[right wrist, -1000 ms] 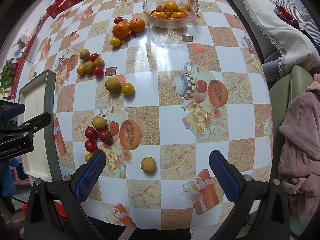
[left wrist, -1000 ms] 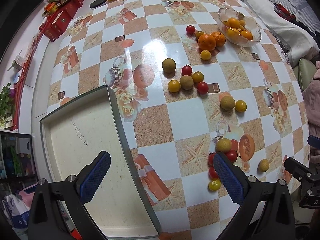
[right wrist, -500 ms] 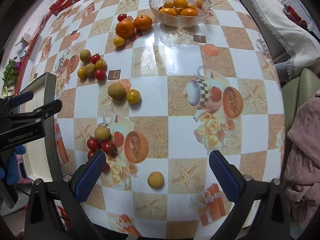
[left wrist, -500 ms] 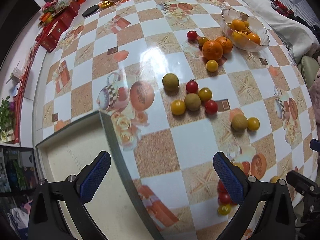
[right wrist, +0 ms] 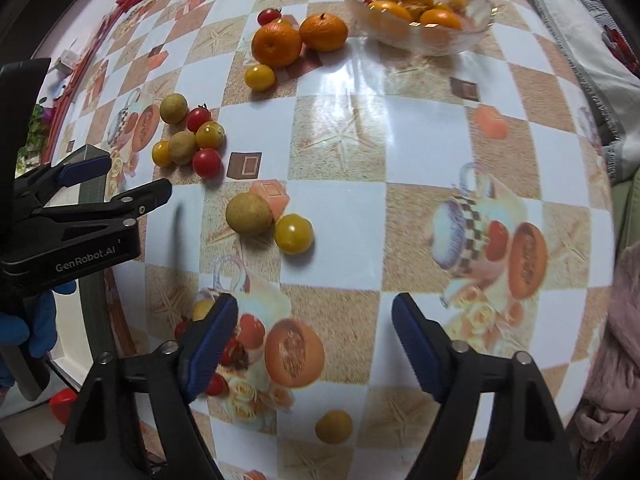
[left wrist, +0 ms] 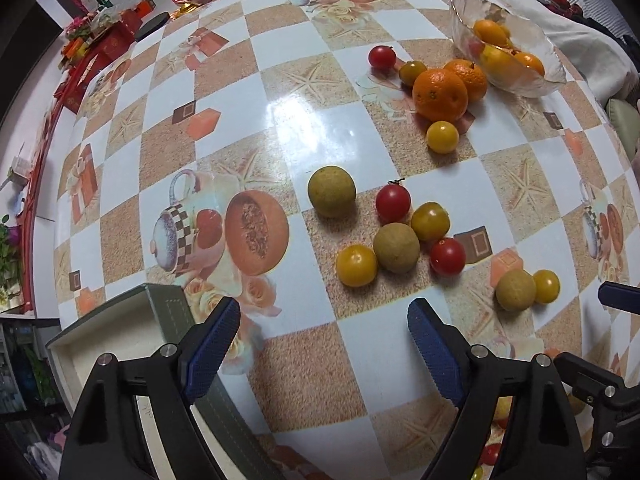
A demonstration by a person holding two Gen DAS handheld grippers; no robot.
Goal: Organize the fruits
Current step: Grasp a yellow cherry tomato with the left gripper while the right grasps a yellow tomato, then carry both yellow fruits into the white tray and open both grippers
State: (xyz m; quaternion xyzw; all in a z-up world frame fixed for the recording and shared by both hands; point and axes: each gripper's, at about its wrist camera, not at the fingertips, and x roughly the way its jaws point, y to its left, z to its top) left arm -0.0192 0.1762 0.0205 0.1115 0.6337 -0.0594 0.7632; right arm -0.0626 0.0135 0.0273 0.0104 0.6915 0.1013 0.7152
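Loose fruits lie on the checkered table. A cluster of red and yellow tomatoes (left wrist: 356,265) and brown round fruits (left wrist: 396,247) sits just ahead of my open, empty left gripper (left wrist: 324,344). Two oranges (left wrist: 440,94) lie beside a glass bowl (left wrist: 532,80) holding oranges at the far right. My open, empty right gripper (right wrist: 316,344) hovers over the near table; a brown fruit (right wrist: 249,213) and a yellow tomato (right wrist: 294,233) lie ahead of it. The left gripper also shows in the right wrist view (right wrist: 120,184).
A grey-rimmed tray (left wrist: 168,312) stands at the table's left near edge. Red tomatoes (right wrist: 224,354) sit by my right gripper's left finger, a yellow-brown fruit (right wrist: 333,426) below. Red boxes (left wrist: 100,48) and snack bags line the far edge. A pink cloth (right wrist: 616,360) hangs right.
Both grippers have moved forward over the table toward the fruit. The tray has dropped back to the lower left of the left view. Both grippers stay open.
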